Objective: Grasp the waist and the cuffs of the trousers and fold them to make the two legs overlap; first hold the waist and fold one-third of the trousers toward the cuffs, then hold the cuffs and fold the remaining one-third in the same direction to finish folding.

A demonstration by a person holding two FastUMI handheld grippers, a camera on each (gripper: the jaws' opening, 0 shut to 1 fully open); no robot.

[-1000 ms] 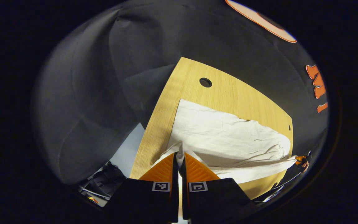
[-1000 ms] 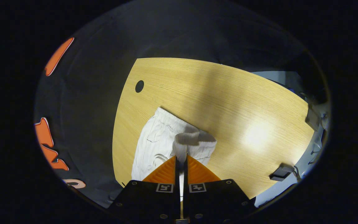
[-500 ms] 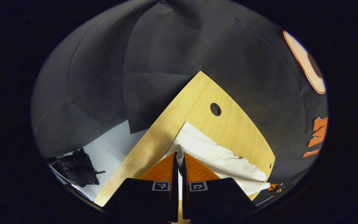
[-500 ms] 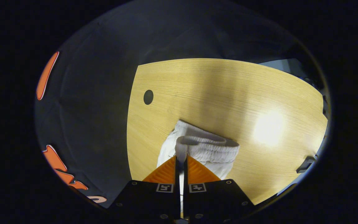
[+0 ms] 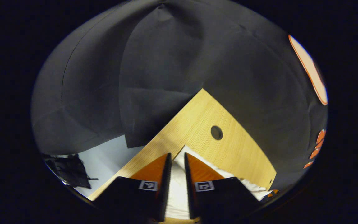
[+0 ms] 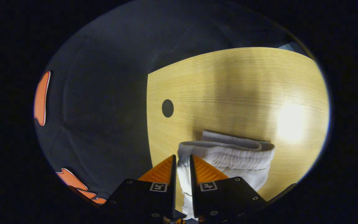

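Observation:
The white trousers lie on the wooden table, the elastic waistband doubled over so two layers stack. My right gripper hangs just over the waistband's left corner, its fingers parted with cloth running between them. In the left gripper view the trousers show as a white strip near the table's corner. My left gripper is low over the cuff end, fingers apart, with white cloth lying flat in the gap below them.
A round cable hole sits in the table near the cuff end, and the same kind of hole lies left of the waistband. The table edge is close beside both grippers. A black bag lies on the pale floor.
Both grippers came down toward the table with the cloth and their fingers parted. The lifted waistband and cuff edges now rest on the layer below.

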